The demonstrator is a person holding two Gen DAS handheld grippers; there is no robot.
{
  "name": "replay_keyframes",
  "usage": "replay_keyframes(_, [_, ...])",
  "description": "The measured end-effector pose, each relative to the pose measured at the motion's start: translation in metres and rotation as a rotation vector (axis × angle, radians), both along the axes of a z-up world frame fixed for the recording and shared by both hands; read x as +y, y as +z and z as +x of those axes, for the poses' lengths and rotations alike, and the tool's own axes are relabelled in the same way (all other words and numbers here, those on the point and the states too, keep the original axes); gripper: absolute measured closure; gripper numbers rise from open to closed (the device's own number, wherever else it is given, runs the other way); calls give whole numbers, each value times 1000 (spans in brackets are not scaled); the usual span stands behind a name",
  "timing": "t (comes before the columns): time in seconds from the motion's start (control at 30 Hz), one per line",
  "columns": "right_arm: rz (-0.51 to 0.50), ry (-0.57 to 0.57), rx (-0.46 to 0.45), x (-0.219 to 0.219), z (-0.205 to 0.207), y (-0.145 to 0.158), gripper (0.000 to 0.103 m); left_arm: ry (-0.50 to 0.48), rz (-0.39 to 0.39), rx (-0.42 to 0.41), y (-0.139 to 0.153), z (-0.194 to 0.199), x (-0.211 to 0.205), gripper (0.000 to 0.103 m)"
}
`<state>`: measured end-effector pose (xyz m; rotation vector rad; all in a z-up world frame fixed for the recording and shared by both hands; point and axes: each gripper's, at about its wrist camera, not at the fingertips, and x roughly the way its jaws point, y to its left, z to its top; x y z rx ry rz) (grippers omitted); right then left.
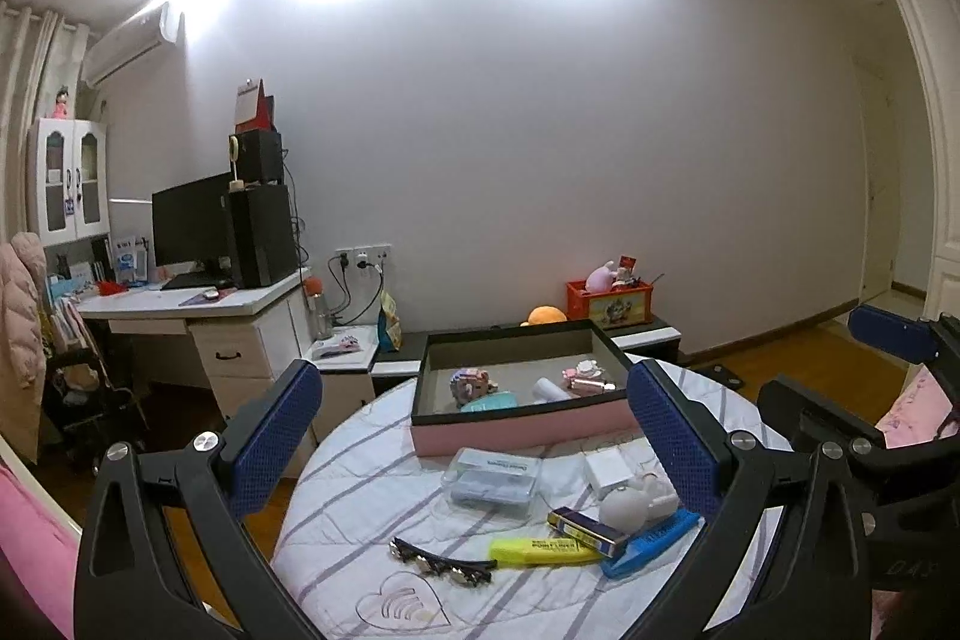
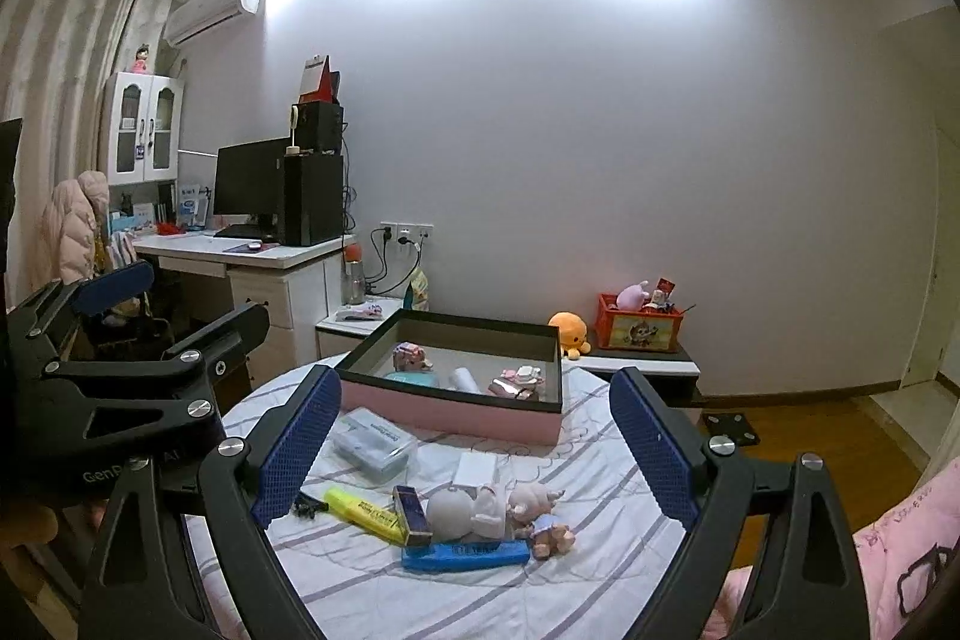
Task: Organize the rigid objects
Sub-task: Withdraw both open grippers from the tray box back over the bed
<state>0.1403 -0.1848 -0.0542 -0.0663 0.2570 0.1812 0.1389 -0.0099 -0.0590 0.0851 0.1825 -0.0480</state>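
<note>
A pink box with a black rim (image 1: 522,430) (image 2: 450,409) stands at the far side of a round table with a striped cloth (image 1: 360,508) (image 2: 600,568). It holds small toys. On the cloth lie a clear plastic case (image 1: 493,478) (image 2: 375,442), a white box (image 1: 609,467) (image 2: 476,469), a yellow highlighter (image 1: 543,550) (image 2: 363,511), a dark blue box (image 1: 585,523) (image 2: 413,514), a blue flat tool (image 1: 651,541) (image 2: 465,555), a white figurine (image 1: 633,502) (image 2: 474,511) and a black hair clip (image 1: 441,562) (image 2: 309,505). My left gripper (image 1: 474,448) and right gripper (image 2: 474,448) are open and empty above the table.
A desk with monitor and computer tower (image 1: 264,232) (image 2: 312,199) stands at the left. A low cabinet with an orange crate (image 1: 609,301) (image 2: 639,322) and an orange plush (image 2: 567,331) sits behind the table. Pink bedding (image 2: 900,550) lies at the right.
</note>
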Motion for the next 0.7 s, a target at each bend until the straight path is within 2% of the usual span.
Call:
replay_keyframes(0.23, [3,-9,52,-5,-4,-28,10,-10,2,103,-34,7,-6,0])
replay_keyframes(0.33, [1,-6,104,-7,-2,-45,10,-25,15,191,-50,15,-4,0])
replay_keyframes(0.43, [11,2,154,-8,4,-61,10,-28,-13,258,-67,23,-1,0])
replay_keyframes(0.57, [25,7,211,-8,16,-79,10,-16,6,314,-88,31,-1,0])
replay_keyframes(0.7, [19,-15,274,-12,29,-99,10,-23,-13,388,-109,45,5,0])
